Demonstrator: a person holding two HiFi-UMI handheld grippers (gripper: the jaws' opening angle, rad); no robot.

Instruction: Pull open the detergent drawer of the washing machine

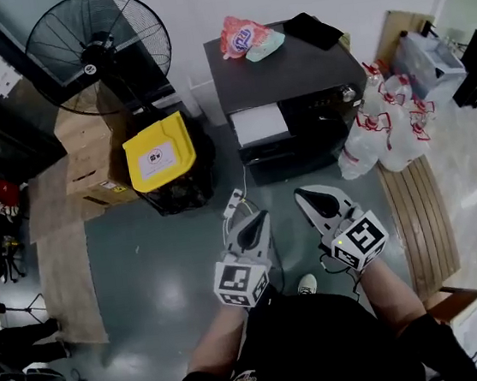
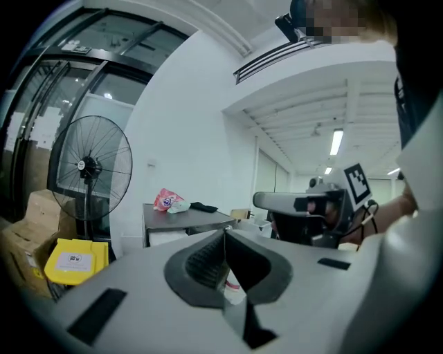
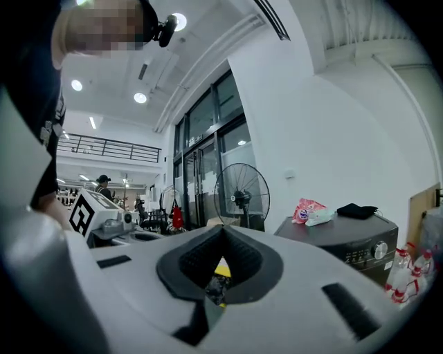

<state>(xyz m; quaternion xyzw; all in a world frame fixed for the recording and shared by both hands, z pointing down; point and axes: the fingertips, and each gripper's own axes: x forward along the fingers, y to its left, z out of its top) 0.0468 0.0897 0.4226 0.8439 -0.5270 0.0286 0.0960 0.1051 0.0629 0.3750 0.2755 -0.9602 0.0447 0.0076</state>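
Fan [image 1: 99, 51]: a black pedestal fan stands at the far left, by the glass wall.
Cardboard boxes [image 1: 88, 161]: they are stacked below the fan, on the grey floor.
Yellow bin [image 1: 160, 154]: a black container with a yellow lid and a white label stands just beside the boxes, left of the machine.
Left gripper [image 1: 262, 219]: its jaws are clenched together with nothing between them, and it is held over the floor, near the machine's front but apart from it.
Detergent drawer [image 1: 259, 125]: its white front sits at the top left corner of the machine's face, and neither gripper touches it. Whether it stands out from the face I cannot tell.
Right gripper [image 1: 301, 195]: its jaws are pressed together and empty. It is held beside the left gripper, pointing at the machine.
Washing machine [image 1: 293, 71]: a dark grey body stands against the white wall, with a knob [image 1: 347, 92] at the right of its face.
Packet [image 1: 241, 37]: a red-and-pink packet lies on the machine's top, with a black cloth [image 1: 312, 30] to its right.
Bags [image 1: 386, 124]: white plastic bags with red print are piled right of the machine.
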